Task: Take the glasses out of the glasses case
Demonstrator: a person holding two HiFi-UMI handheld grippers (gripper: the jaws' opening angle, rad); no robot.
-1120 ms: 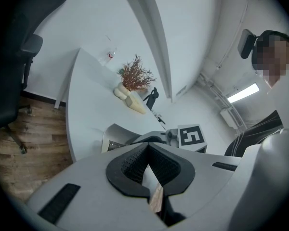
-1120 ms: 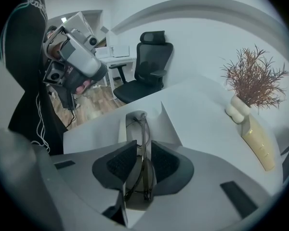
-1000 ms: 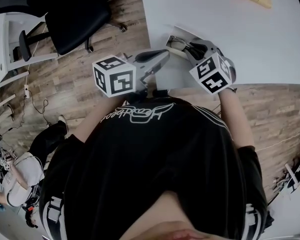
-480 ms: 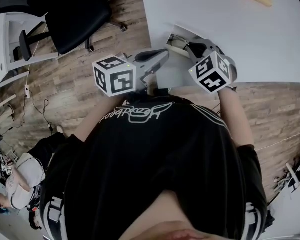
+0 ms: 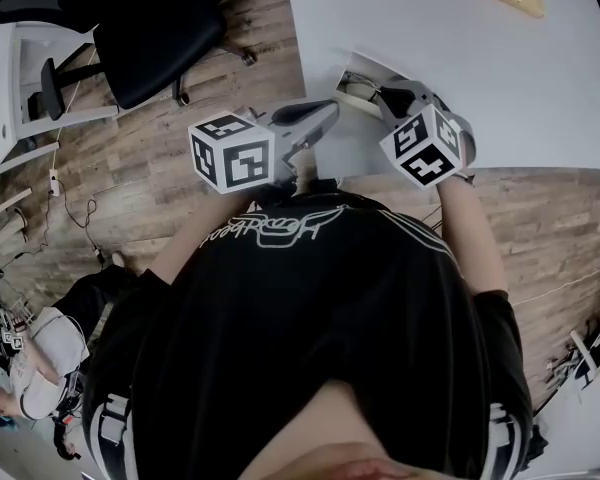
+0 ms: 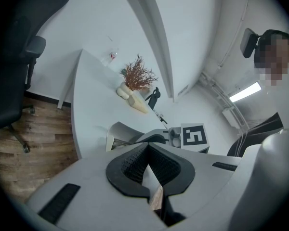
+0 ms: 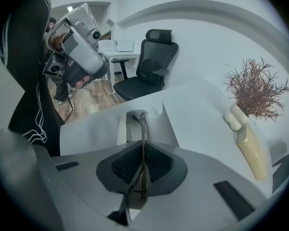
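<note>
The glasses case (image 5: 352, 80) lies open close to the near left corner of the tabletop (image 5: 480, 58), its lid flap raised. The glasses (image 7: 143, 129) are still inside it: in the right gripper view their thin dark frame runs up out of the jaws and into the mouth of the case.

The right gripper (image 7: 143, 143) points steeply down at the case. Its jaws have just been closing and now stand almost together, their pads pinching the thin frame between them.

The left gripper (image 6: 147, 146) sits just beside the case on the side toward the tabletop's left edge. Its jaws are closed tip to tip with nothing in them; only tabletop and floor show through the gap behind the tips. In its own view the case (image 6: 116, 134) lies just ahead, apparently untouched.

Judged from this, opening the case and taking hold of the glasses are done. What is left is the removal itself: lifting the frame clear of the case, which may call for the left gripper to steady the case if it starts to rise too.
</note>
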